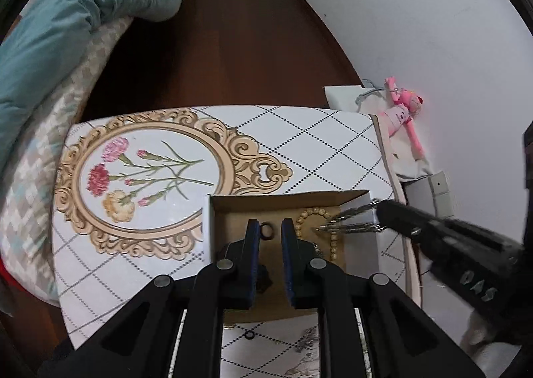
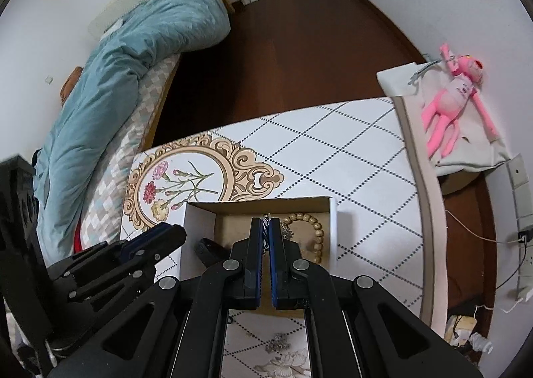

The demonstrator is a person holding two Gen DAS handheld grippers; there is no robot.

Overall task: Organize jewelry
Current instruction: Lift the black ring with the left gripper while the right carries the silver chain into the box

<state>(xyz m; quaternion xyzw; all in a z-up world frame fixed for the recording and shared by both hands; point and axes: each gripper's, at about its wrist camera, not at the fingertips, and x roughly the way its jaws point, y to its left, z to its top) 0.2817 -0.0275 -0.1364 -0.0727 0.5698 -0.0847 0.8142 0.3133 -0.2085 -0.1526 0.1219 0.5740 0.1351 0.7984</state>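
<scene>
- Your right gripper [image 2: 265, 228] has its jaws nearly together, clamped on a silvery chain [image 1: 353, 219] (spiky and blurred in the left view, only a sliver between the pads in the right view).
- That chain hangs over the box [image 1: 283, 196], towards its 3 o'clock side in the left view, its long axis running roughly 9 to 3 there, tip pointing at 9.
- Below it, the bead bracelet [image 2: 311, 231] lies on the box floor, at about 2 o'clock from your right jaws.
- Your left gripper [image 1: 269, 231] has its jaws apart and holds nothing; a dark ring [image 1: 266, 230] lies on the box floor in the gap between the tips.
- A small black ring [image 1: 249, 334] waits outside the box on the table [image 1: 316, 144], at 6 o'clock behind your left tips; a silver piece [image 2: 278, 343] also lies there.
- I judge the next move is your right hand's: open and let the chain fall clear of the beads.
</scene>
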